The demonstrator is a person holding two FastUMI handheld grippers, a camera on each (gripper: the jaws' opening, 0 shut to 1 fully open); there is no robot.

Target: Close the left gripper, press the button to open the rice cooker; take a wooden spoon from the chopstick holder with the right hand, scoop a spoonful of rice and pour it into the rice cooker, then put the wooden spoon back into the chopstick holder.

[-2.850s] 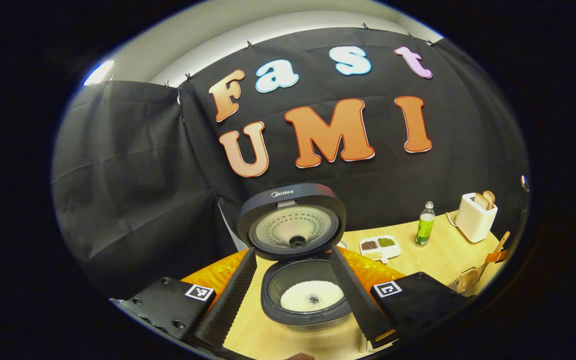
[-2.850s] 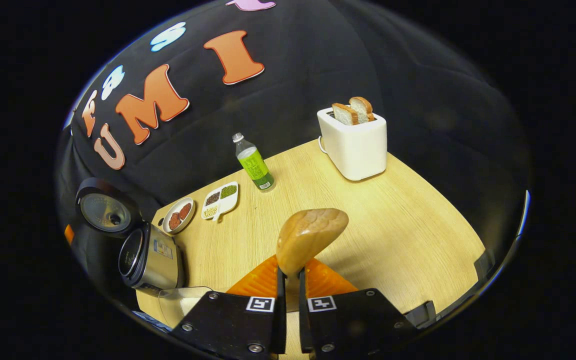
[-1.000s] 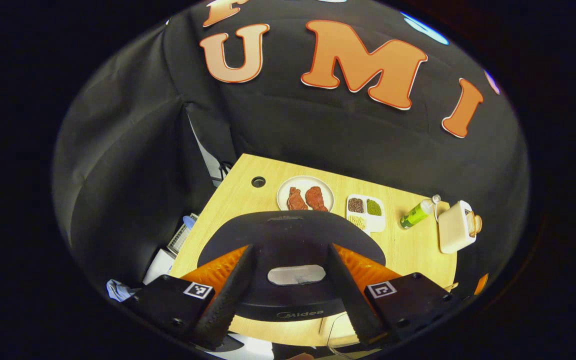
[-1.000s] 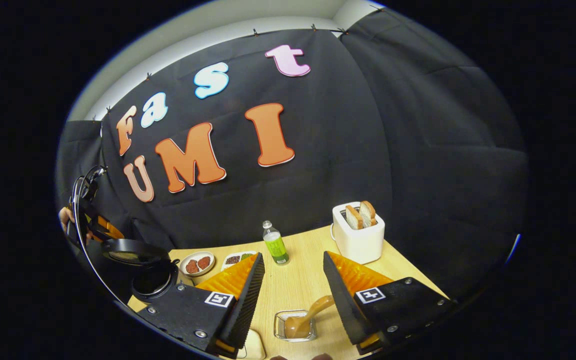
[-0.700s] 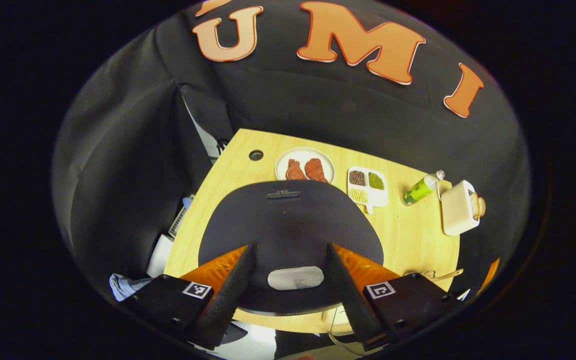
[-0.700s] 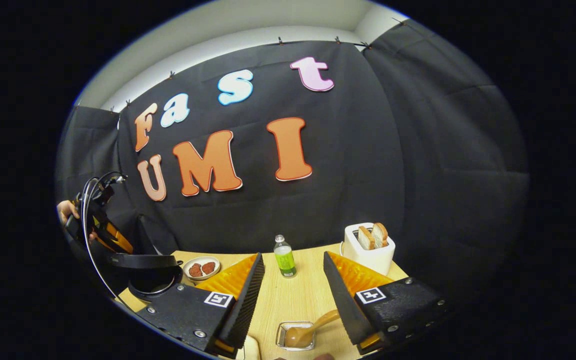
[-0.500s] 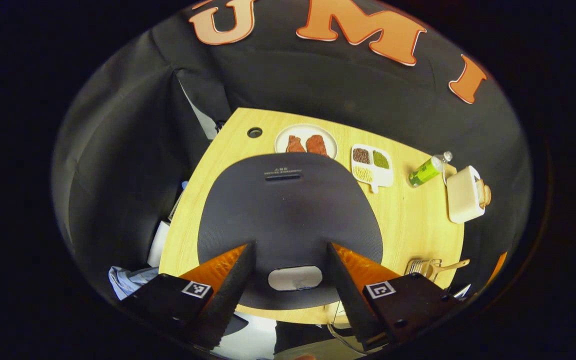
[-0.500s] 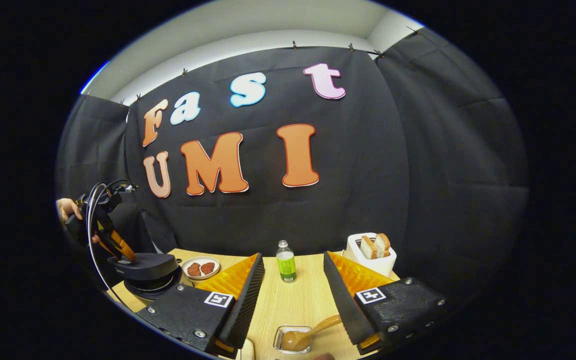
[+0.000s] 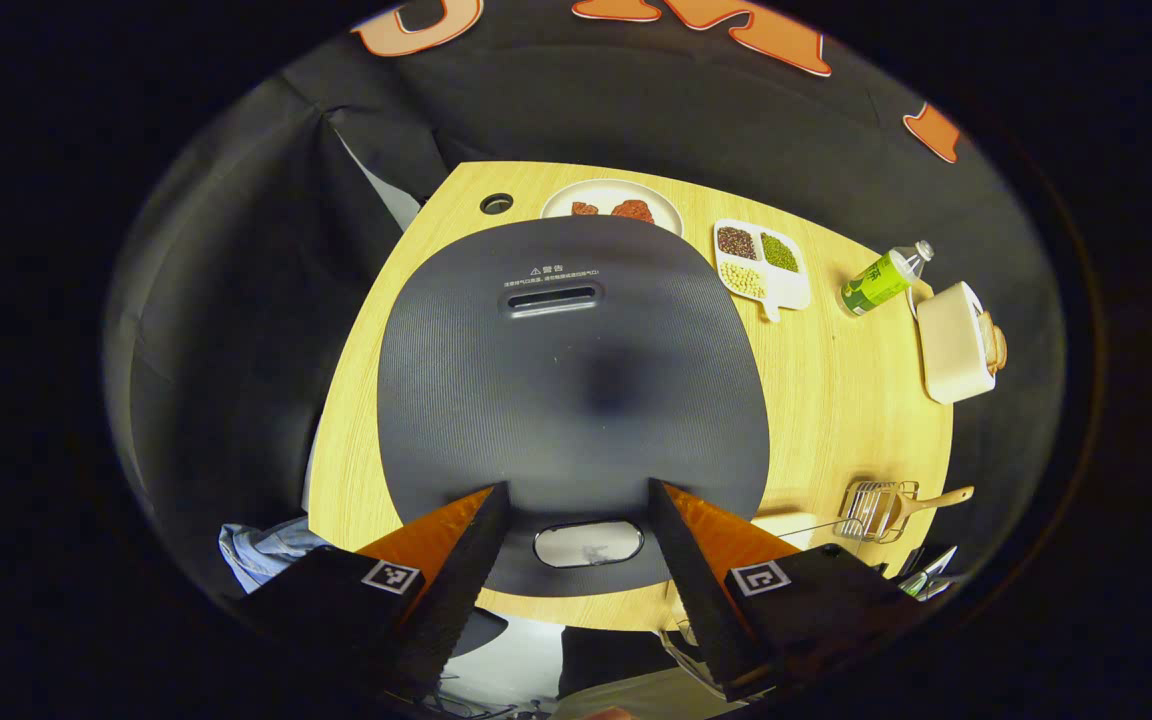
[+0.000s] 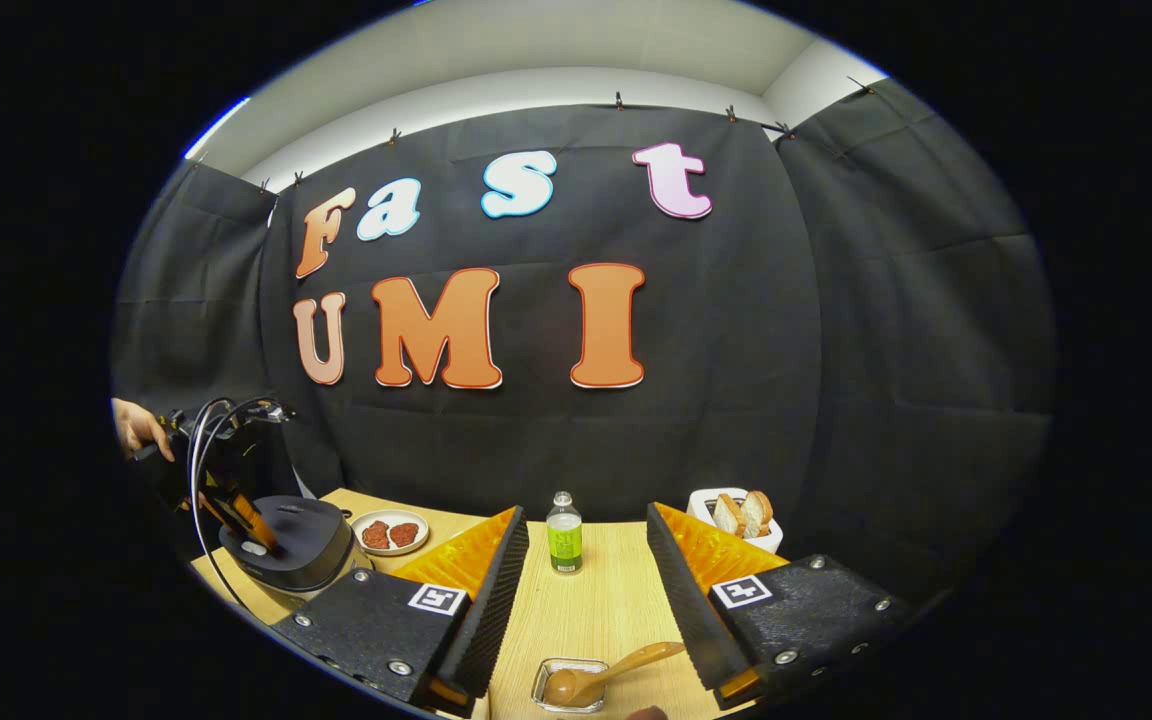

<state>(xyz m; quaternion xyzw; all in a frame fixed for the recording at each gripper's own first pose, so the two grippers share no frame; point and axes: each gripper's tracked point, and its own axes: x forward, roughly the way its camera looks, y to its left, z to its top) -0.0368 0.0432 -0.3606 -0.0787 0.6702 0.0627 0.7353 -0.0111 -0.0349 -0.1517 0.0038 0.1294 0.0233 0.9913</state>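
1. We see the table [image 9: 836, 400] running across the middle of the left gripper view, pale wood under everything else.

2. The rice cooker [image 9: 576, 380] sits at the centre of that view, its dark lid down flat and its pale button [image 9: 588, 543] low in the frame; in the right gripper view the cooker [image 10: 286, 545] stands at the lower left.

3. The left gripper [image 9: 576, 570] hangs over the cooker's front edge at the bottom of its view, fingers spread wide on either side of the button, pinching nothing. In the right gripper view it appears at the far left, held by a hand [image 10: 141, 428].

4. The right gripper [image 10: 586, 620] rides at the bottom of its own view, fingers spread wide and empty.

5. The chopstick holder [image 10: 569, 682] lies at the bottom centre of the right gripper view, between the fingers and farther off, with the wooden spoon [image 10: 601, 675] resting in it, handle slanting up to the right. In the left gripper view the spoon [image 9: 921, 500] sits at the lower right.

6. We judge the listed steps finished: spoon returned, lid shut. The next move calls only for both grippers to draw clear without nudging cooker or holder.
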